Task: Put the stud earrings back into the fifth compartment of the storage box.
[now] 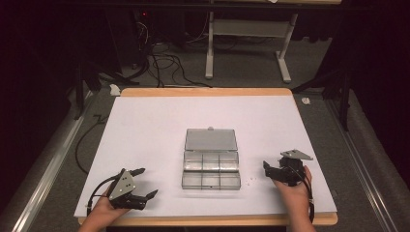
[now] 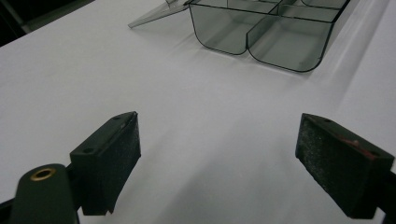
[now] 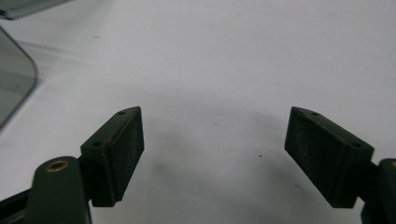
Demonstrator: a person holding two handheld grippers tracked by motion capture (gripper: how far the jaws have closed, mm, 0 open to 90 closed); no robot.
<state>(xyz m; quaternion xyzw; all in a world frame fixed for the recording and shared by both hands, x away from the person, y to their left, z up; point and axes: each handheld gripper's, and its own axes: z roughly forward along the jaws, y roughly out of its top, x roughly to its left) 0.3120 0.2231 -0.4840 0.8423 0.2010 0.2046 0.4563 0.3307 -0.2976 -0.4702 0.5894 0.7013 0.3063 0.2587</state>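
Organizer box (image 1: 211,171): clear smoke-tinted plastic, glossy, smooth walls; its open lid (image 1: 211,139) looks the same. Table (image 1: 145,125): matt white top, smooth, with a wood-look band along the far and near edges. Left tool (image 2: 219,168) pads (image 2: 126,158): black, matt, finely rough. Grey plate on right tool (image 1: 270,169): dull metal.

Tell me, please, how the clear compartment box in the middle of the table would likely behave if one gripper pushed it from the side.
The clear compartment box looks like thin rigid plastic with empty compartments, so it is probably light and would slide readily on the smooth white table. Its lid lies open and flat behind it, so a push off-centre may swing the box around rather than tip it.
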